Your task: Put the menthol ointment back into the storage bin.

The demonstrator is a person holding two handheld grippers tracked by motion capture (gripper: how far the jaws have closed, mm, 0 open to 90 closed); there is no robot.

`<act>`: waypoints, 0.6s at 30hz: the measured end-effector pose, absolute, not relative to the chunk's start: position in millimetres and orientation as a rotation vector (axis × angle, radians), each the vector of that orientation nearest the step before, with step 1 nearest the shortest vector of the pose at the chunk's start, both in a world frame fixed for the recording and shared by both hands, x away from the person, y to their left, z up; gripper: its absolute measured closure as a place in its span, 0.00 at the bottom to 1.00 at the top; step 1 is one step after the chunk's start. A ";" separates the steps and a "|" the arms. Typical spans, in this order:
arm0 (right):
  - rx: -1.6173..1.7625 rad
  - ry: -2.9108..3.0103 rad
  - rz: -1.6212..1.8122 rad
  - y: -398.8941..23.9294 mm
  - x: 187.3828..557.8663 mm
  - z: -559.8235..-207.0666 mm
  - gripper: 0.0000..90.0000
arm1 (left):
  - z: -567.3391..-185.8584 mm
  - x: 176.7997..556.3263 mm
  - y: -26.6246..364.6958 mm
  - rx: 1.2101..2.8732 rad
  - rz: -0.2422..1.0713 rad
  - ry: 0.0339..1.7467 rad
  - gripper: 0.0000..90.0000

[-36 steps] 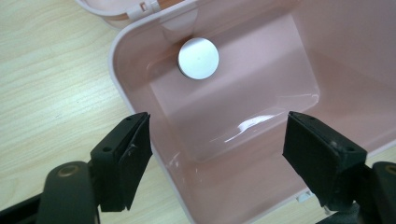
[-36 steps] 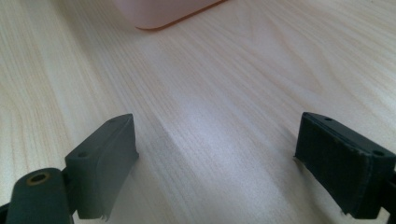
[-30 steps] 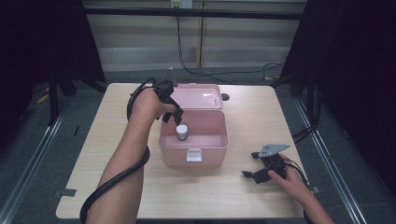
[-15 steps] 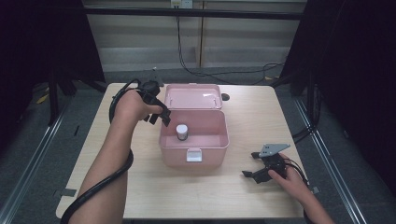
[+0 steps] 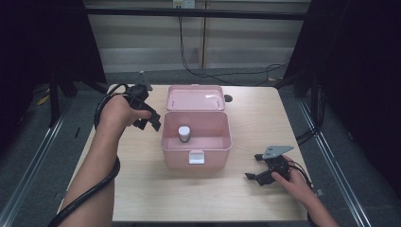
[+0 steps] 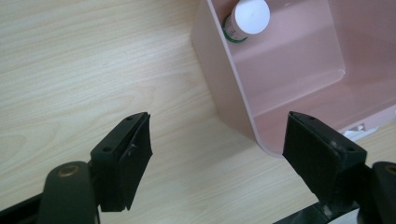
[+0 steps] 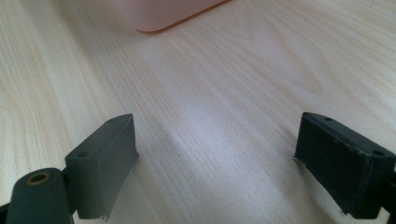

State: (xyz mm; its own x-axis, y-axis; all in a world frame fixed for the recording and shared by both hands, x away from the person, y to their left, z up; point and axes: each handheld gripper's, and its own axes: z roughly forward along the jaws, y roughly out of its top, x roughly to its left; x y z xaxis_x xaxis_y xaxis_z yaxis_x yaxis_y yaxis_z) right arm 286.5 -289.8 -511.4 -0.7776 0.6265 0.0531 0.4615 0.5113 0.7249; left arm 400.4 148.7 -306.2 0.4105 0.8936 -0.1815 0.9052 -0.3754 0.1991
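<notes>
High view: my left tool [image 5: 150,119] hangs over the counter [image 5: 142,189] just beside the left wall of the pink box [image 5: 196,156], its jaws spread wide with nothing between them. The box stands open at mid-counter, lid [image 5: 195,98] laid back on the far side, a white latch [image 5: 196,157] on its near wall. Inside stands a small bottle [image 5: 184,134] with a white cap, upright on the floor of the box near its left wall.

Left gripper view: I look down past both jaws at bare wood and the box's corner [image 6: 261,135]; the bottle [image 6: 247,18] shows at the top, close against the wall, with a green band below its cap.

High view, lower right: my right tool [image 5: 260,174] rests low at the near right of the counter, well apart from the box, jaws parted and empty.

Right gripper view: bare wood lies between the jaws, with the rounded edge of the box [image 7: 163,14] at the top.
</notes>
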 end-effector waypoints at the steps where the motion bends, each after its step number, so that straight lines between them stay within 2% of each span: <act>1: 0.927 2.537 1.119 -289.8 286.5 -511.4 0.13 | -306.6 400.0 150.5 2.404 -0.066 1.573 0.26; 18: 0.925 2.538 1.123 -289.7 286.7 -511.5 0.13 | -329.2 390.7 175.6 2.360 -0.093 1.597 0.26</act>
State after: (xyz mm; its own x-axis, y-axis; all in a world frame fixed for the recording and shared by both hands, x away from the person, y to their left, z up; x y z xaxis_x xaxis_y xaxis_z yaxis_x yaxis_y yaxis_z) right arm 286.7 -289.7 -511.5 -0.7789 0.6248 0.0539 0.4602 0.5111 0.7259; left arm 390.7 175.6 -329.2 0.3833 0.8987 -0.2132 0.9174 -0.3436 0.2010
